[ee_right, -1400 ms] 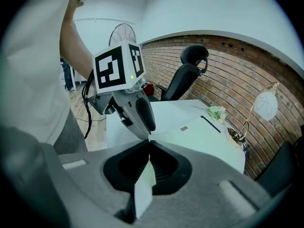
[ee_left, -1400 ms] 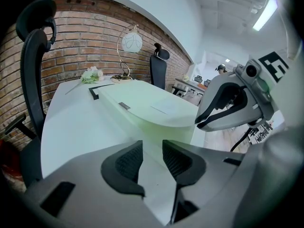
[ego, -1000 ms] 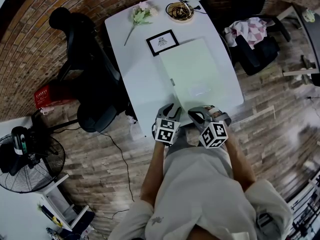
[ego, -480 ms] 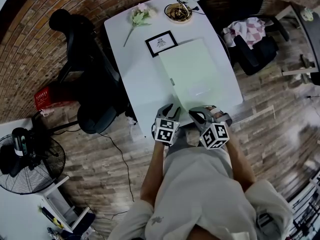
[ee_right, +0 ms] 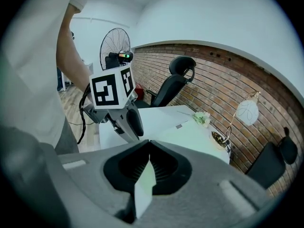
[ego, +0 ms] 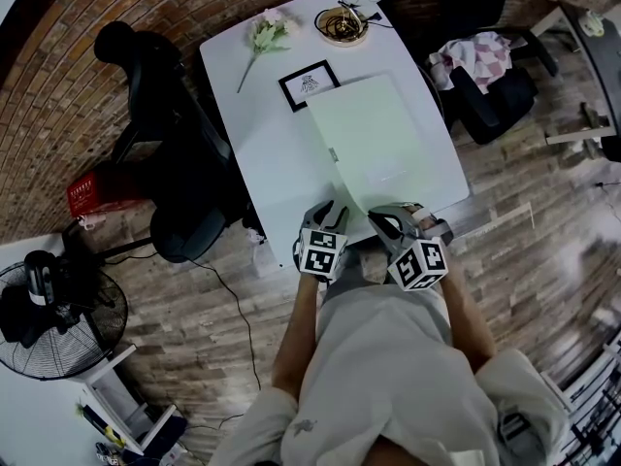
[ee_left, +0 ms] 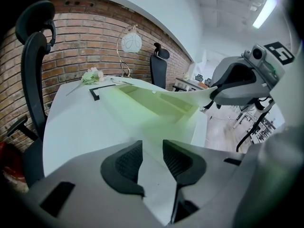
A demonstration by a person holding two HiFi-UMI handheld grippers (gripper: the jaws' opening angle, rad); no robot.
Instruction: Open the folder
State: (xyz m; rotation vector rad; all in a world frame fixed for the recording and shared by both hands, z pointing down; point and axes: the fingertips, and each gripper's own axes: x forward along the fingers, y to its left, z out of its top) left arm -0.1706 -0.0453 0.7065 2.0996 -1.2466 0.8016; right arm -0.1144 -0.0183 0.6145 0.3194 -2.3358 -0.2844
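Between the pads of my right gripper (ee_right: 149,148), the near corner of the cover (ee_right: 144,186) is sitting edge-on, and the jaws are clamping tight on it with no gap showing. Ahead of those jaws, the rest of the folder (ego: 378,144) is lying on the white table (ego: 262,134), its near end just in front of both sets of tips. Seen from my left gripper (ee_left: 152,151), the pinched corner is standing raised, up and to the right of my jaws, so the cover is hanging clear of the lower leaf (ee_left: 137,115) beyond my pads. My left jaws are standing apart and gripping nothing. A pale surface is running under the gap between them, and I am not able to tell whether it is the folder's lower leaf or the table's corner.

I am judging the cover to be light, thin and springy, since it is bowing between my right pads and the part lying flat. It is looking smooth, so a shallow pinch could slide off. I am reckoning a bite well in from the edge, at this free corner, to be the best hold. The lower leaf is probably just as light and may ride up with the cover, so it is likely needing a press just ahead of my left jaws. By my reading, the opening is only just getting started.
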